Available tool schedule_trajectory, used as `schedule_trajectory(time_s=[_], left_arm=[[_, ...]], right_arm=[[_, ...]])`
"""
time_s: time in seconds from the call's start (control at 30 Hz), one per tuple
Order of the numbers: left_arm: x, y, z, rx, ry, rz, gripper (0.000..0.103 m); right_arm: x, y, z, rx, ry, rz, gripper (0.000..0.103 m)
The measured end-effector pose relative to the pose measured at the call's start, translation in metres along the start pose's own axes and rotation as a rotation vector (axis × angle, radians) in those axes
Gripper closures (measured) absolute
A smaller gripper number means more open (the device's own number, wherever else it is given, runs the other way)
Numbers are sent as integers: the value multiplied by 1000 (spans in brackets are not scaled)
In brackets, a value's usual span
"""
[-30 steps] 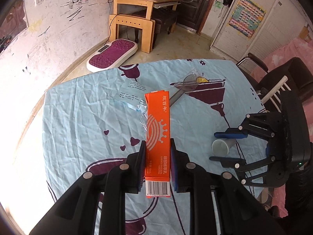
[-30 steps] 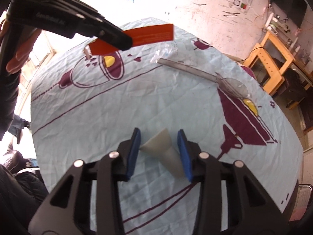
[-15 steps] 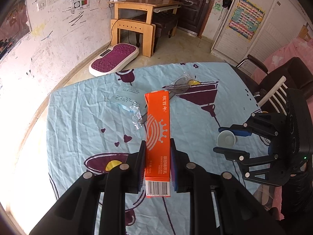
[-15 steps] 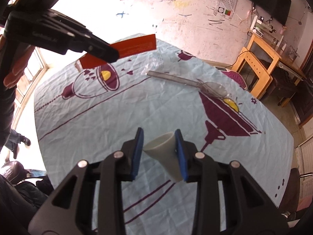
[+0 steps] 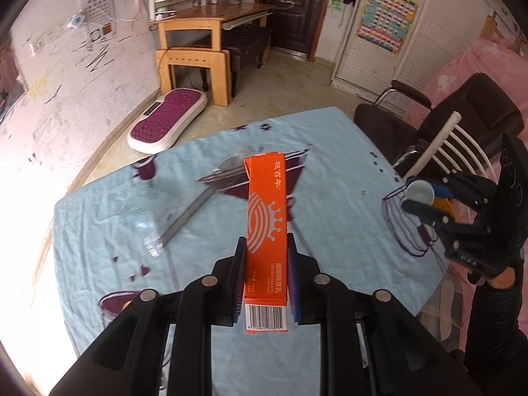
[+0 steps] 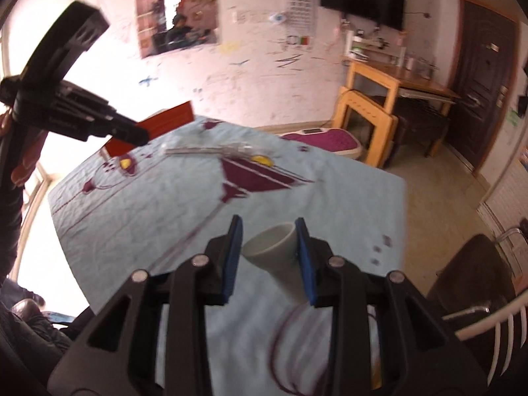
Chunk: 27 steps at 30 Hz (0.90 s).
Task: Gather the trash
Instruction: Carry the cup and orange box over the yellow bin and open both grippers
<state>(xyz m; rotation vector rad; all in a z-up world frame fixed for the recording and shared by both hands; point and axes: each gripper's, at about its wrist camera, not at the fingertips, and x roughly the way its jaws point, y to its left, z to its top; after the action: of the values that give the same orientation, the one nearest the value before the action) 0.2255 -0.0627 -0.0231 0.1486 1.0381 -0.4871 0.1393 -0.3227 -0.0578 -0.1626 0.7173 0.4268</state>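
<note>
A long orange carton [image 5: 265, 217] is clamped at its lower end by my left gripper [image 5: 265, 254], and it hangs above the blue tablecloth [image 5: 330, 198]. In the right wrist view the same carton [image 6: 168, 118] sticks out of the left gripper [image 6: 132, 132] at upper left. My right gripper [image 6: 269, 234] is shut on a small grey-white paper cup [image 6: 274, 250], which lies tilted above the cloth [image 6: 148, 204] near the table's right edge. From the left wrist view that cup [image 5: 419, 192] shows its open mouth between the right gripper's [image 5: 419, 198] fingers.
A clear plastic spoon in its wrapper [image 5: 198, 204] and a crumpled clear wrapper [image 5: 145, 227] lie on the cloth. A white slatted chair [image 5: 452, 145] and a black office chair [image 5: 396, 122] stand off the table's right side. A wooden desk [image 5: 204, 23] and a purple floor mat device [image 5: 168, 118] lie beyond.
Both grippers have risen and pulled back from the table's middle, each keeping its load. The right one lifted the cup off the cloth, rolled, and moved toward the right edge.
</note>
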Motion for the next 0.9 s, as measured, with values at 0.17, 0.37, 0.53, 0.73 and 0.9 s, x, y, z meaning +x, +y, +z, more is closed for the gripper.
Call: schedule_trajectory(time_s=[0.17, 0.37, 0.53, 0.73, 0.9], left_arm=[[13, -50, 17, 44, -1, -63, 85], [34, -134, 33, 141, 21, -154, 84], [57, -200, 40, 209, 53, -221, 85], [87, -258, 43, 255, 106, -257, 85], [110, -295, 44, 283, 152, -290, 84]], right_arm=[[-34, -70, -40, 144, -17, -103, 72], [-54, -139, -104, 321, 17, -204, 72], [-56, -178, -154, 433, 64, -255, 72], [-62, -202, -191, 491, 80, -281, 72], [-65, -218, -212, 507, 86, -308, 50]])
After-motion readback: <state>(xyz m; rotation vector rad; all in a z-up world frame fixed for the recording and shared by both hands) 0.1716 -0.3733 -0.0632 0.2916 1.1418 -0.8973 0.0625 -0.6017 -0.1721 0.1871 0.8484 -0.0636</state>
